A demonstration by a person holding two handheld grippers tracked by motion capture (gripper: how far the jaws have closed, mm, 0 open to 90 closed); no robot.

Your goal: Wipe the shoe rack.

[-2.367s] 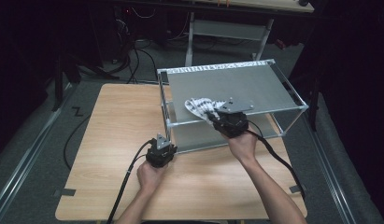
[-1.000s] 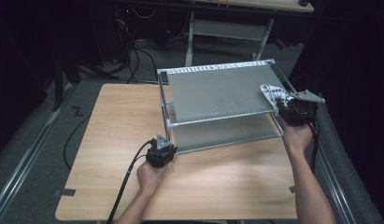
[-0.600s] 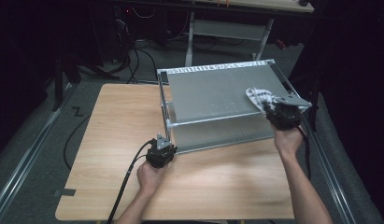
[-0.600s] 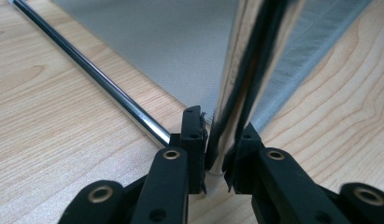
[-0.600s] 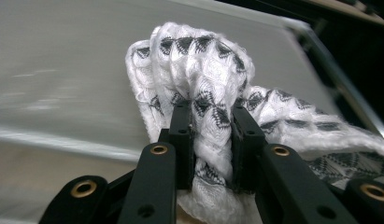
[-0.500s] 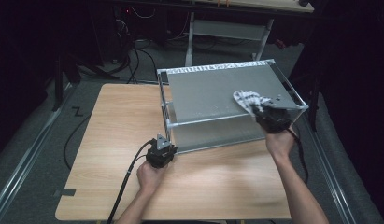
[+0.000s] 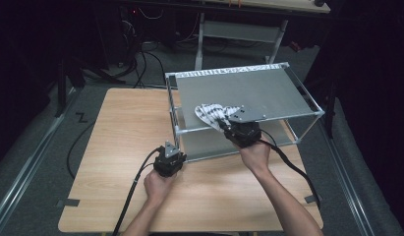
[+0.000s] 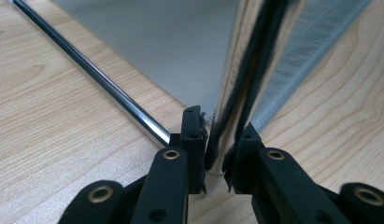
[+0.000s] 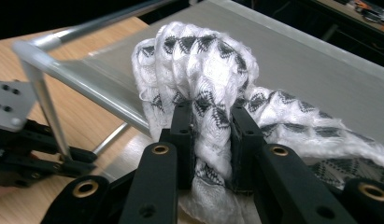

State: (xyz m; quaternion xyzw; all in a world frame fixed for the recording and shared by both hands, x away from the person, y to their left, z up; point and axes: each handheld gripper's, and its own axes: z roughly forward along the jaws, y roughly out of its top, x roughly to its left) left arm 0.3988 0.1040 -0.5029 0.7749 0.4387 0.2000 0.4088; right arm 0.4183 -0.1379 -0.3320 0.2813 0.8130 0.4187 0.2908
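In the high view, the right gripper [image 7: 228, 124] holds a patterned cloth [image 7: 212, 114] on the rack's top shelf [image 7: 258, 93]. In the left gripper view, the left gripper [image 8: 217, 144] has its jaws clamped on the rack's upright post [image 8: 236, 84]. In the right gripper view, the cloth [image 9: 203, 70] bunches between nearly closed jaws and bulges above them.

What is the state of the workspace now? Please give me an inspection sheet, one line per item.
Surface: wooden table, bare wood around the rack.
Job's things: metal rack on the table; patterned cloth lying on its top shelf.
Clutter: nothing seen.
Grippers: left gripper shut on the rack's front corner post; right gripper shut on the cloth.
Cables: one black cable trails from each gripper.
Surroundings: dark floor, cables and another frame behind.
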